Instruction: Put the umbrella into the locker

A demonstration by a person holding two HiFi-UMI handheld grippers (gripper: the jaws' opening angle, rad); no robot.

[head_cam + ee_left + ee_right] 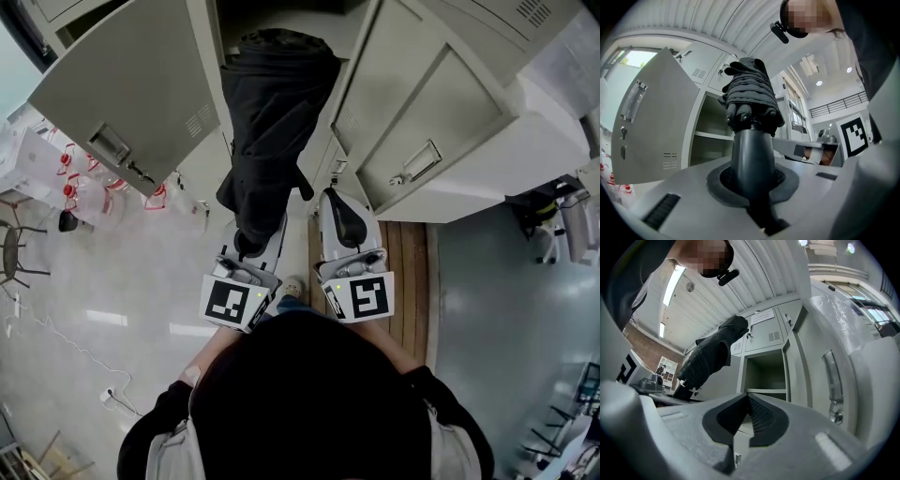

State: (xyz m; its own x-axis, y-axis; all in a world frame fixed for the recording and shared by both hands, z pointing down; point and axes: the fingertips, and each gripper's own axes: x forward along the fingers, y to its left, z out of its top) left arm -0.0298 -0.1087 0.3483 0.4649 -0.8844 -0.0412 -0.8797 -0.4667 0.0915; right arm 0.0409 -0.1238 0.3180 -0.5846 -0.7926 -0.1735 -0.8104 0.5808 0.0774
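Umbrella (pixel 751 96) clamped in left hand-held gripper (pixel 751 185); right hand-held gripper (pixel 746 417) — jaws together.

Bright, even ceiling lights (pixel 674 281); head view sharp, gripper views bulge with dark vignetted corners.

Black umbrella (pixel 272 122) against pale grey-beige locker (pixel 122 84)
Left gripper (pixel 251 246) and right gripper (pixel 330 202) light grey with black pads and black-and-white square markers; floor (pixel 112 281) pale grey, wooden strip (pixel 408 281) brown
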